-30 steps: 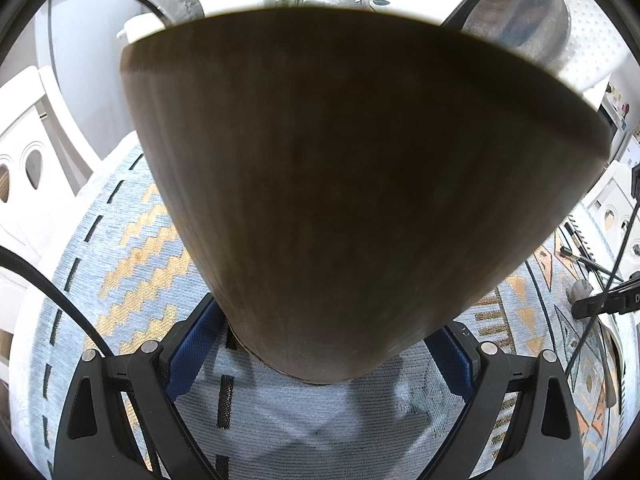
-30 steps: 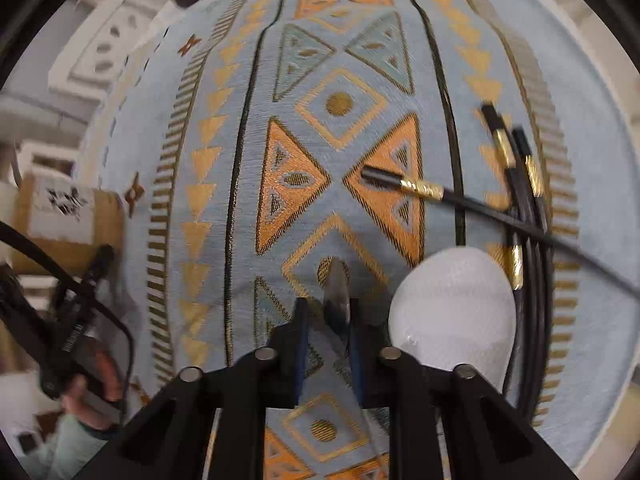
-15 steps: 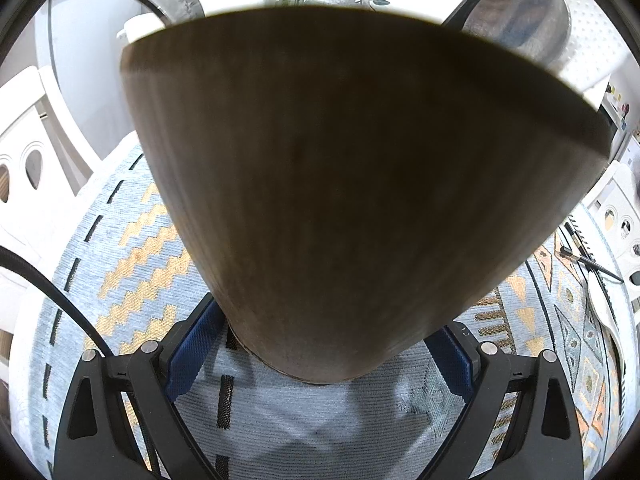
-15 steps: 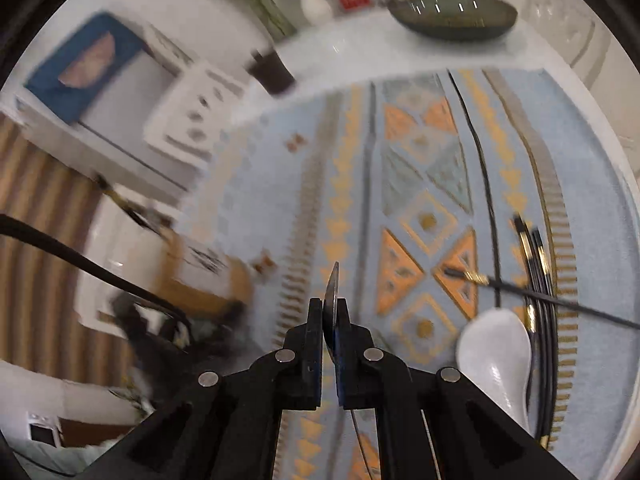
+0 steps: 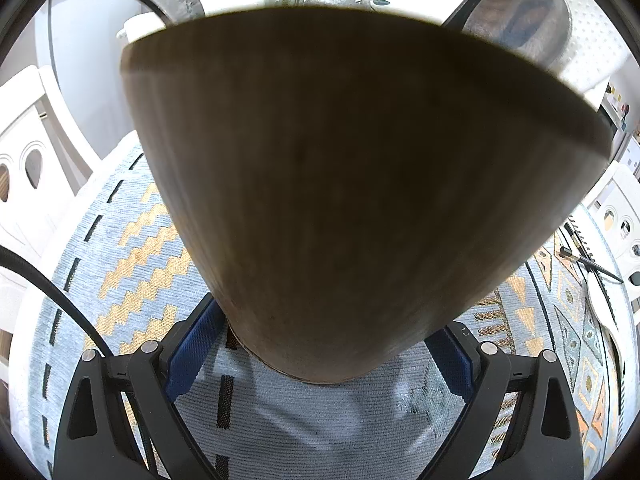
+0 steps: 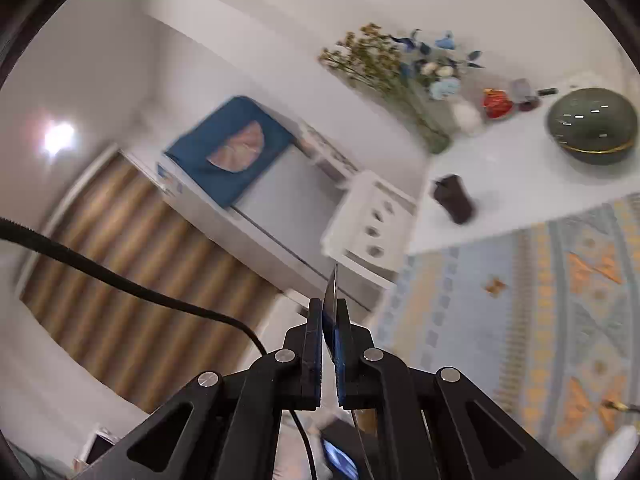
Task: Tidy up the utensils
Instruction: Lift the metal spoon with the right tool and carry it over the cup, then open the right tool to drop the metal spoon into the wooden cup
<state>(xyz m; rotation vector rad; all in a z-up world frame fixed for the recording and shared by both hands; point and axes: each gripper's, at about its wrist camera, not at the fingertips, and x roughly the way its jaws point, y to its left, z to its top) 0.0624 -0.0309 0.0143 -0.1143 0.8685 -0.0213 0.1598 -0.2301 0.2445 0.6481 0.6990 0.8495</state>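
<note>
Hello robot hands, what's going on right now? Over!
Left gripper clamped on the brown wooden holder. Right gripper shut on a thin metal utensil, lifted above the patterned blue tablecloth. Nothing blocking.

White walls [image 6: 100, 60], striped floor [image 6: 120, 280], white cabinet [image 6: 372, 224], patterned tablecloth [image 6: 540, 300]

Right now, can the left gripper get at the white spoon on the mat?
Probably not. The left gripper is closed around the wooden holder, so its jaws are occupied. The white spoon lies off at the right edge on the patterned mat, apart from it.
</note>
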